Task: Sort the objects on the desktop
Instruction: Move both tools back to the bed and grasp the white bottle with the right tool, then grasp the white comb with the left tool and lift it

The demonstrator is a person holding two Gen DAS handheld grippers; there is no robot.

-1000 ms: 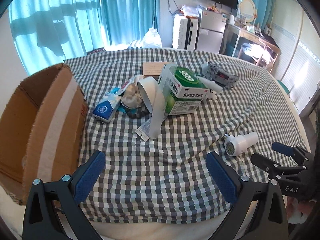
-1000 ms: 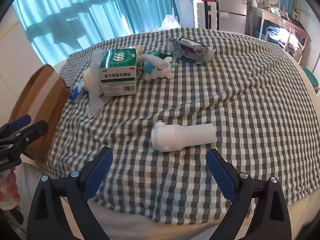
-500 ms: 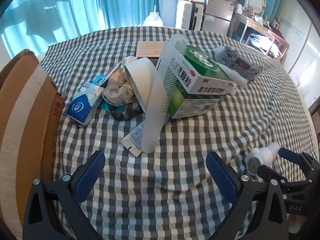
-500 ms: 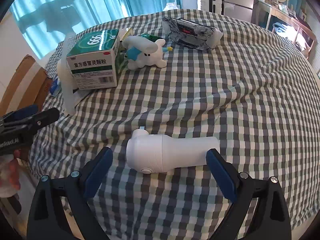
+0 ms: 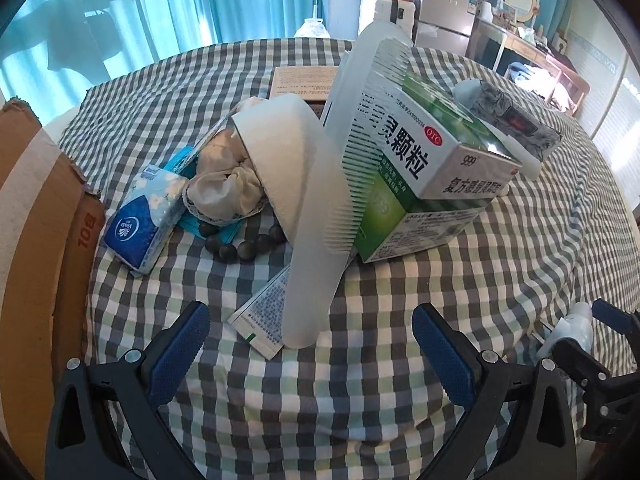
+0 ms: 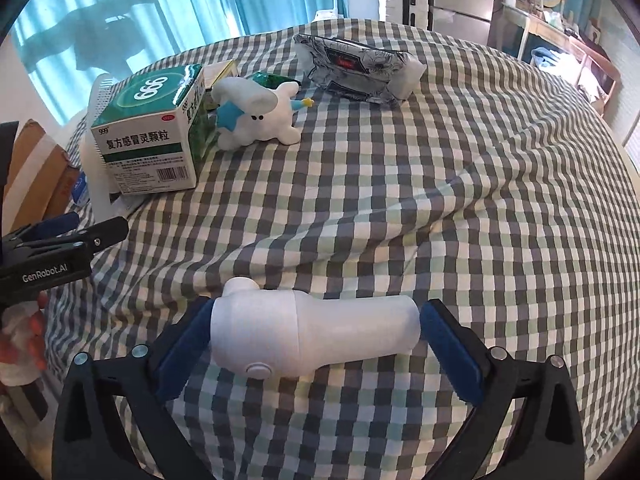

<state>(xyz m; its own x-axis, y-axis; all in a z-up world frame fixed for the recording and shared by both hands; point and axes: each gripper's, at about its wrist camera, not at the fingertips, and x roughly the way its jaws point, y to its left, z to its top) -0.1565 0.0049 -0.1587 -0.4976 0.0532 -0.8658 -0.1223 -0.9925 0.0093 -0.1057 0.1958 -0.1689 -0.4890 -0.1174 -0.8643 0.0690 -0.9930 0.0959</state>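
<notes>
The white lint remover [image 6: 316,334] lies on the checked bench [image 6: 440,200], between the wide-open jaws of the right hand-held gripper [image 6: 316,344]. The left hand-held gripper [image 5: 308,354] is also wide, the white comb [image 5: 332,216] at its 12 o'clock.

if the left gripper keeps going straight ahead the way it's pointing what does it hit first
Probably the tall translucent white plastic comb leaning on the green-and-white medicine box; its foot lies between the open left gripper fingers' line. Depth is uncertain.
</notes>
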